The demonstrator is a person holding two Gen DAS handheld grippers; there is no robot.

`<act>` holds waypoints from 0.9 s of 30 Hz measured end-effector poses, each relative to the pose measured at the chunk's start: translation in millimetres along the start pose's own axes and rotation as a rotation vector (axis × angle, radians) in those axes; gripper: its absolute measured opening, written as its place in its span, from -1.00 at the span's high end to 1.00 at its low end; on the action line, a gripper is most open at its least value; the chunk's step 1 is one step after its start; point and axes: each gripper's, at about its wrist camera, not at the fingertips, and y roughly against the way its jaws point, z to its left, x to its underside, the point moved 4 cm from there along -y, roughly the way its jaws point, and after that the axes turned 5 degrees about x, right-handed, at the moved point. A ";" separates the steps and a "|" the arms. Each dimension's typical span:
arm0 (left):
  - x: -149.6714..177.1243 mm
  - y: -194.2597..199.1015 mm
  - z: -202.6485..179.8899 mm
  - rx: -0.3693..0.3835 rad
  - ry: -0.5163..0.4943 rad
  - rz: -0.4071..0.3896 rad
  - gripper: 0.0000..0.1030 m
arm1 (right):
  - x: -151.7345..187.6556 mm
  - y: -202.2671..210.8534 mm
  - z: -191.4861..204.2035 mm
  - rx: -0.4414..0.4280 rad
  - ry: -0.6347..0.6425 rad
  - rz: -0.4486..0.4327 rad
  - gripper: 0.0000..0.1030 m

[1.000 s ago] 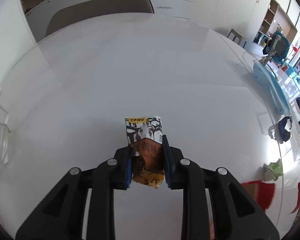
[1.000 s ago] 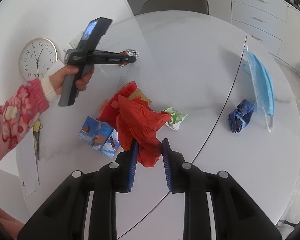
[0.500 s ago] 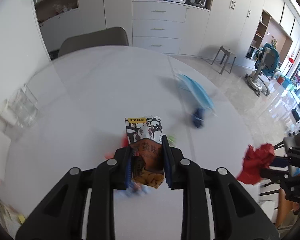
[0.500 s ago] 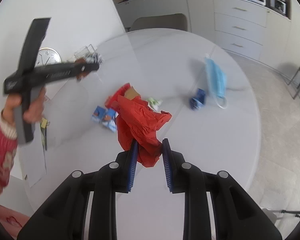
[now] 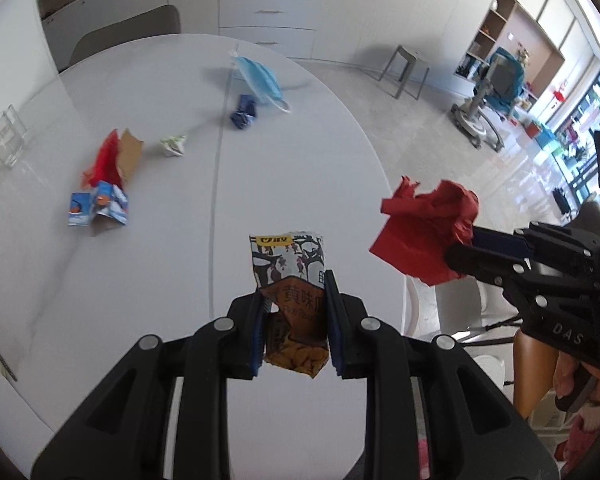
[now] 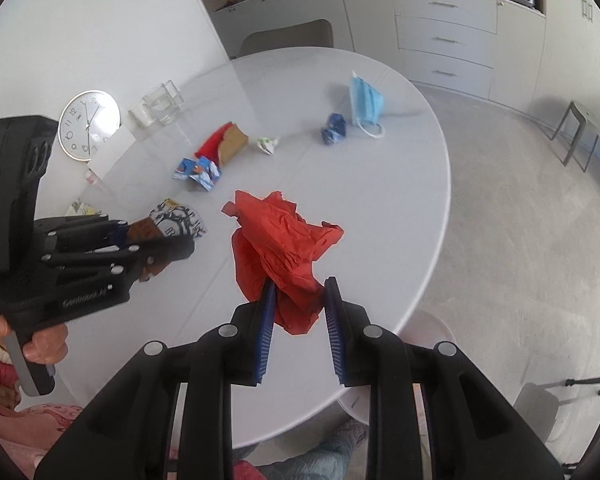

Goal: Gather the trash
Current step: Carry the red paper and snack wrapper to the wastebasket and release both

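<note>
So my left gripper has its fingers pinching a snack packet, held up off the white table. My right gripper has its fingers clamped on crumpled red paper, also in the air near the table edge. Left on the table: blue carton around 11 o'clock in the right wrist view, and a blue face mask at 1 o'clock.
</note>
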 end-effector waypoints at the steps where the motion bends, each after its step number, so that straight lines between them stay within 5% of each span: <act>1: 1.7 -6.5 -14.4 0.008 -0.010 0.010 0.52 | 6.6 1.5 -9.5 0.009 -0.013 0.003 0.51; 12: 19.6 -90.2 -157.4 0.116 -0.141 0.098 0.51 | 72.6 25.9 -144.7 0.169 -0.193 0.033 0.51; 18: 29.4 -159.1 -192.5 0.125 -0.145 0.192 0.48 | 97.9 24.4 -192.8 0.185 -0.242 0.062 0.51; 22: 34.3 -188.6 -198.0 0.093 -0.133 0.232 0.07 | 108.4 16.1 -208.8 0.169 -0.248 0.077 0.51; 27: 31.6 -179.9 -192.8 0.078 -0.103 0.209 -0.36 | 111.6 7.3 -211.8 0.143 -0.235 0.084 0.51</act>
